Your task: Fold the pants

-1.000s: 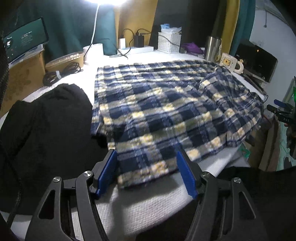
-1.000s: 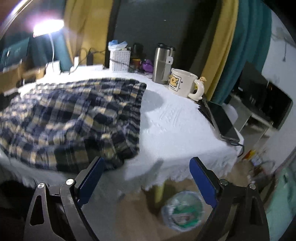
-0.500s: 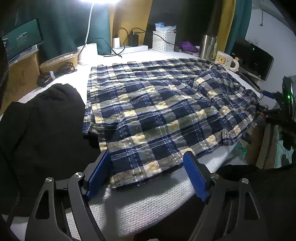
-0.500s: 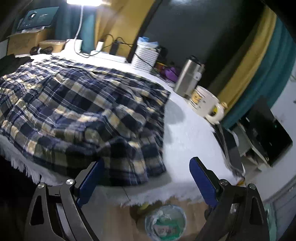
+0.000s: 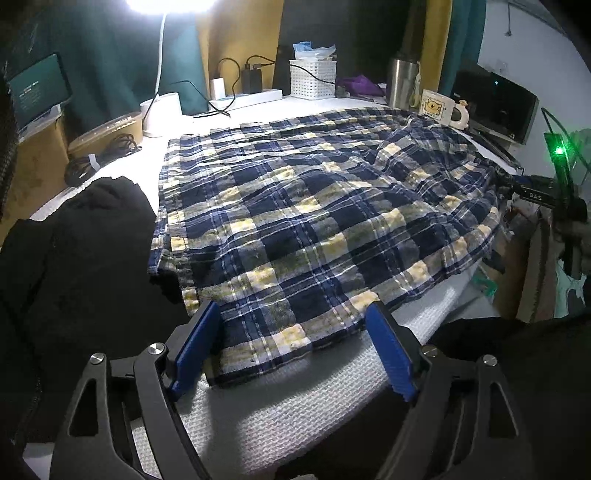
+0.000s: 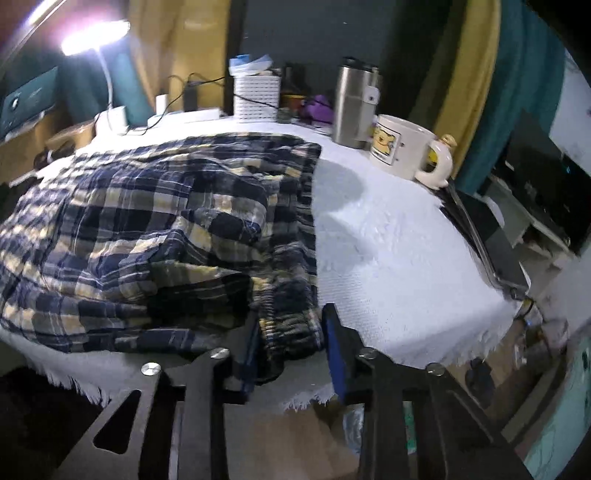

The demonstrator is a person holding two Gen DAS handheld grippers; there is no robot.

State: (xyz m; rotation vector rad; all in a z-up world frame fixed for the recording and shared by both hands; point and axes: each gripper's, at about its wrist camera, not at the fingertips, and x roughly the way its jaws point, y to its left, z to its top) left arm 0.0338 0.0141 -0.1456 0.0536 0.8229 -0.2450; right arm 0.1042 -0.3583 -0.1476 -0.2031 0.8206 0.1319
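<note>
Up front in the left wrist view, the left hand-held gripper [image 5: 291,343] gapes wide around the near hem of the plaid pants [image 5: 314,218], which stretch lengthwise rightward across the table [image 5: 295,413]. From the right wrist, the right hand-held gripper [image 6: 290,343] straddles the bunched waistband corner, jaws narrowed but not visibly clamped.

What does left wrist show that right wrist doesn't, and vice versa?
Left wrist only: the black garment beside the plaid pants, the coiled cable, the left gripper with jaws wide open around the near hem, and the right gripper seen from outside at the far edge.

Right wrist only: the floor below the table edge, the laptop, and the right gripper's jaws closing in on the waistband corner; contact unclear.

Both: the pants, white basket, steel tumbler, bear mug, lamp.
</note>
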